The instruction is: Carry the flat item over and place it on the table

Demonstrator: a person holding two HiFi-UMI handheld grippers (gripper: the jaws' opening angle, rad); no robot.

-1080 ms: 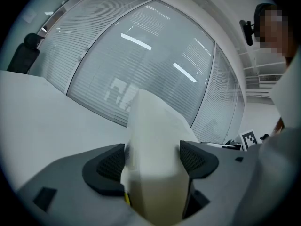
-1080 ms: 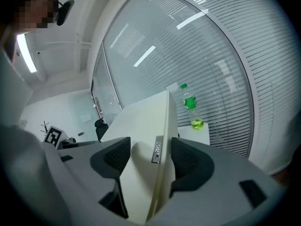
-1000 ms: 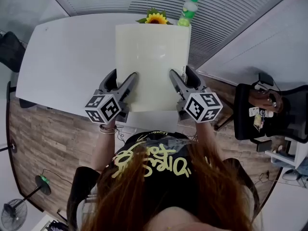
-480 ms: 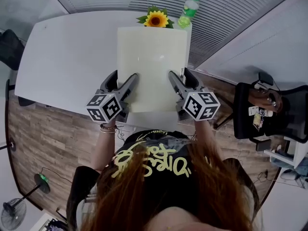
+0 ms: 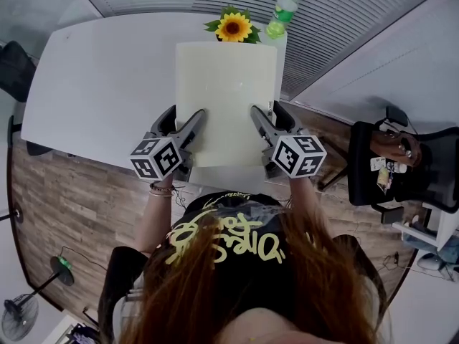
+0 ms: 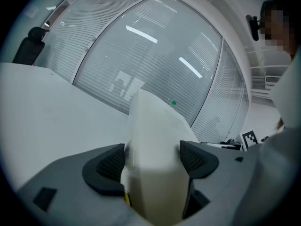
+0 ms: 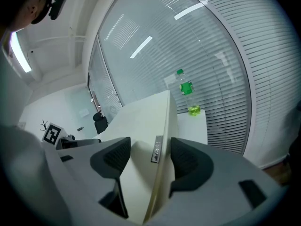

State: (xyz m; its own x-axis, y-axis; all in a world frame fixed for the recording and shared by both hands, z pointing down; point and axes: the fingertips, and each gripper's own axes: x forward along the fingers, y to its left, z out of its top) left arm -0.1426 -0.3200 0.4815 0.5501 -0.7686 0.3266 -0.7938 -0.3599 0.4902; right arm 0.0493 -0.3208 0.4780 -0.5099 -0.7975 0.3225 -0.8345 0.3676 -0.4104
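I am holding the flat cream panel (image 5: 226, 99) over the white tabletop (image 5: 107, 84), its far edge lying near the sunflower (image 5: 234, 27) and the green bottle (image 5: 282, 14). The left gripper (image 5: 186, 124) jaws are pinching the panel's near left edge. The right gripper (image 5: 268, 120) jaws are pinching its near right edge.

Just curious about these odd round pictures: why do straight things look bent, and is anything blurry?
Head view: the wide lens bows the edges of the table. Left gripper view: the flat panel is blurred close up; light streaks glare on the glass wall. Right gripper view: the blinds curve, the green bottle is sharp.
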